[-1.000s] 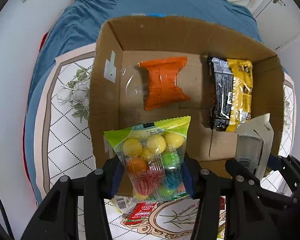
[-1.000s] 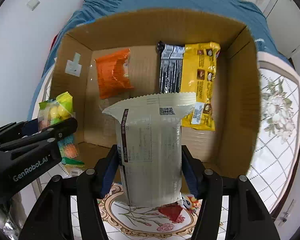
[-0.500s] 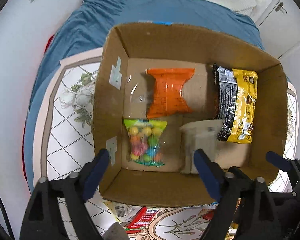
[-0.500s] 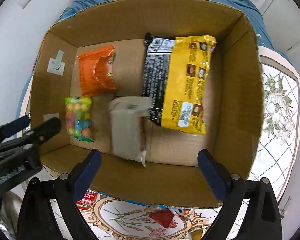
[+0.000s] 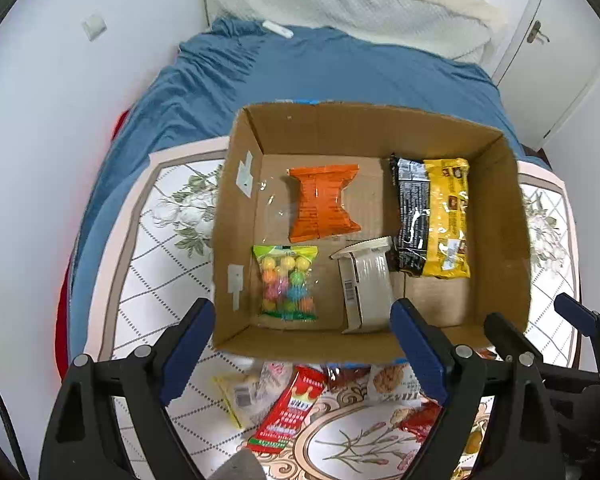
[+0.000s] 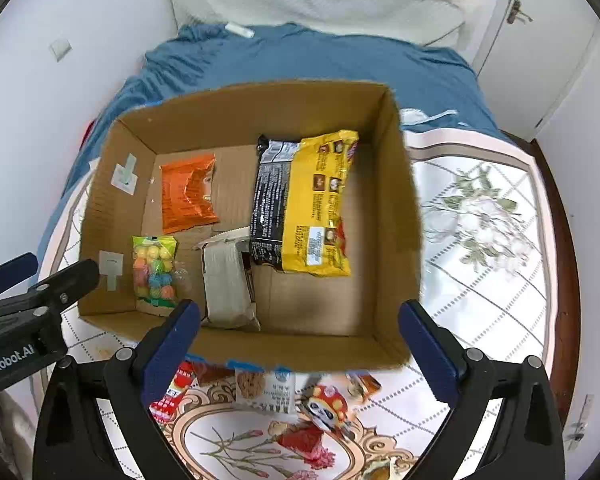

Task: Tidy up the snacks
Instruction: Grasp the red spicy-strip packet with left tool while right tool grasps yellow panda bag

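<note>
Dropped candy bag (image 5: 286, 280) & grey pack (image 5: 366, 286) into box (image 5: 500, 216); right jaws opening, left wide, both empty. Next snacks (image 5: 288, 412): light, crinkly, slippery — pinch mid-body.

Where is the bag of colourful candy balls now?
The candy bag lies flat inside the cardboard box, near its left wall, in front of the orange packet and left of the white packet.

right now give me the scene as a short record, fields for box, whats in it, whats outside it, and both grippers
box: open cardboard box on a floral cloth
in box: orange packet, black-and-yellow bag, candy-ball bag, pale grey packet
outside box: loose snack packets on the cloth in front of the box, among them a red packet
left gripper: open, nothing between the jaws
right gripper: jaws opening, nothing between them
</note>
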Demonstrator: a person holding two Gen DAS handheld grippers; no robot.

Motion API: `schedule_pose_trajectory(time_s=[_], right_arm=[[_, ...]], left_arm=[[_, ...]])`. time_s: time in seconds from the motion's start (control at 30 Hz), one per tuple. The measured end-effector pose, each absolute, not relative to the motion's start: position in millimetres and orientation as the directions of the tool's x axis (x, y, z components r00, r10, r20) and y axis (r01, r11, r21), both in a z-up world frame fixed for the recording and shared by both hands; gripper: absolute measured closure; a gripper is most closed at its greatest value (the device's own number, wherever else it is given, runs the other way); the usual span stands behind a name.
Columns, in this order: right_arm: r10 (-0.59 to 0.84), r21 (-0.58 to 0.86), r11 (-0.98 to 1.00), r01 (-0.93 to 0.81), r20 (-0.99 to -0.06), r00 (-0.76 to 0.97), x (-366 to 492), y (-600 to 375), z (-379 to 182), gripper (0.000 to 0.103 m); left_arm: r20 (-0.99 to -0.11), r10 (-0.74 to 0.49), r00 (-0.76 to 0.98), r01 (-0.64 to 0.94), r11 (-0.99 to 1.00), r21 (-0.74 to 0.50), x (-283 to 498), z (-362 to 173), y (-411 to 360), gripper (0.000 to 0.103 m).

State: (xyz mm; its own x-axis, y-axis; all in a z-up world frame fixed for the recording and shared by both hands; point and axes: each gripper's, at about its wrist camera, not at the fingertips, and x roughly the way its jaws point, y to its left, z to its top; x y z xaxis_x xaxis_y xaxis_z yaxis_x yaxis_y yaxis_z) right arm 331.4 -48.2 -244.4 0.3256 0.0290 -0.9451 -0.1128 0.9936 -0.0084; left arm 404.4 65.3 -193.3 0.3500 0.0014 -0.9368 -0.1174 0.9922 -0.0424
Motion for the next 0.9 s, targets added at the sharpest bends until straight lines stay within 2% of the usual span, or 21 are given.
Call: schedule_pose_trajectory(time_s=[0.37,0.57,0.73,0.9], right_arm=[[0.093,0.062,0.994,-0.091,-0.918,0.387,262.0,-67.6,-189.2,0.002],[0.147,0.123,0.988,-0.091,-0.923,0.355,219.0,-77.8,-174.9,0.002],[0.166,0.156,0.986,-0.057,-0.940,0.297,183.6,-100.2,-185.5,0.002],[0.132,0.134,0.991,0.000,-0.975,0.177,137.2,-137.4,-231.5,0.002]], left_arm=[[-0.902,-0.010,0.432,-0.115,0.991,-0.066,337.4,-137.5,57.3,0.014],[-0.896,0.003,0.445,-0.100,0.994,-0.046,300.9,-120.7,46.8,0.014],[-0.915,0.003,0.403,-0.111,0.993,-0.046,264.8,-137.2,38.1,0.014],[-0.959,-0.011,0.285,-0.126,0.991,-0.049,225.0,-189.2,26.1,0.014]])
